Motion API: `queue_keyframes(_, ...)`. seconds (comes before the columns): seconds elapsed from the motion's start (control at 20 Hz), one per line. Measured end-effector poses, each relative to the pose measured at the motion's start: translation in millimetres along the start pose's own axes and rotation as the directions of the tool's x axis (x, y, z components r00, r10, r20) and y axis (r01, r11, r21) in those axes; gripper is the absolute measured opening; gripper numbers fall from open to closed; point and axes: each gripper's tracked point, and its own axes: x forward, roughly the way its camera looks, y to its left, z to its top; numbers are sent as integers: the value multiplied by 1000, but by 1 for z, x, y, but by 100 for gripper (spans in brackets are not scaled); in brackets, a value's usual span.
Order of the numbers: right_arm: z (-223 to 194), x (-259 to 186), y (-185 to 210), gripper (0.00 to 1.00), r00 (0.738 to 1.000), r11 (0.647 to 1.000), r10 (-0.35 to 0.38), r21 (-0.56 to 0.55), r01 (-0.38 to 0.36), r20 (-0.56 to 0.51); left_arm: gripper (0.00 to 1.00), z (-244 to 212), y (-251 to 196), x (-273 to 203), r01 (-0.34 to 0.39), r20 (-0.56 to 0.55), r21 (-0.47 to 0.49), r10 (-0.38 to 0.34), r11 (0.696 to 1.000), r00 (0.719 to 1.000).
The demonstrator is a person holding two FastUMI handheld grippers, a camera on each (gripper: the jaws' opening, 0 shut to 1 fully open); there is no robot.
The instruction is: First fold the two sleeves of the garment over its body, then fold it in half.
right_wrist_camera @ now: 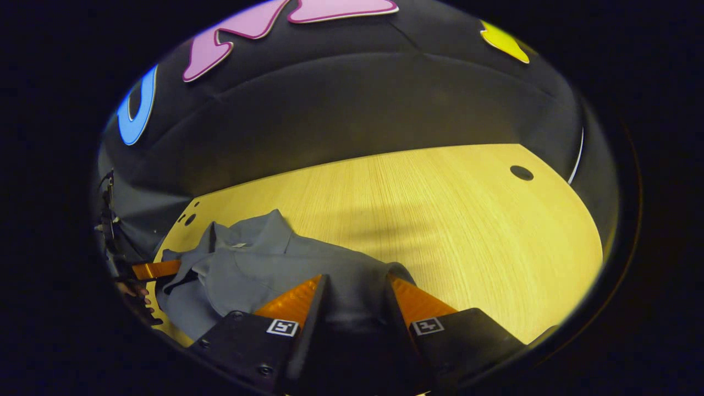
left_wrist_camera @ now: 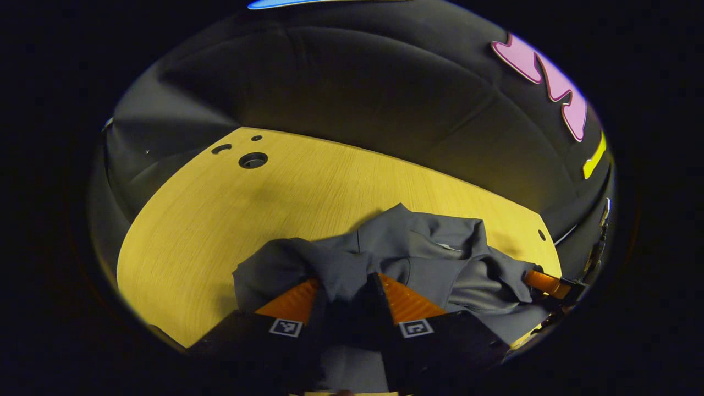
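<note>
In the left gripper view, your left claw sat low over the near edge of the garment, its two fingers set apart with a bunch of grey cloth rising between them; whether they pinched that cloth or only straddled it, you could not tell from here. The garment lay crumpled on the table, collar up and toward the far side, and at its right edge the other claw touched the cloth. In the right gripper view, your right claw likewise stood with fingers parted around a fold of the garment, and again the grip itself could not be told. The garment lay to the left of the table, with the left claw at its far left edge and a hand just behind it. The risk, as I judge it: the cloth was bunched, so a lift could drag several layers at once and pull the body along with a sleeve. If either hold was shallow, the cloth might slip out mid-fold and leave the sleeve skewed. Pulling both sides unevenly could twist the collar off line.
</note>
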Motion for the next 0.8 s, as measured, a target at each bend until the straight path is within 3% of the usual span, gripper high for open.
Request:
queue_keyframes(0.05,5,-6,-2,65,1000,1000,-11,-16,11,18,56,0,-5,-3,15,2,1,-15,1000,1000)
queue_keyframes(0.2,12,-25,2,77,999,1000,-8,-28,9,35,91,4,-10,-16,26,19,6,-26,1000,999)
queue_keyframes(0.3,19,-40,0,83,998,997,-22,-67,26,62,96,7,-7,-32,18,40,13,-18,1000,999)
queue_keyframes(0.5,35,-82,17,83,993,993,9,-119,5,120,96,10,-8,-70,32,98,-8,-31,999,995)
queue_keyframes(0.8,52,-160,42,83,977,991,60,-131,-33,204,95,23,-8,-149,41,222,51,-52,998,974)
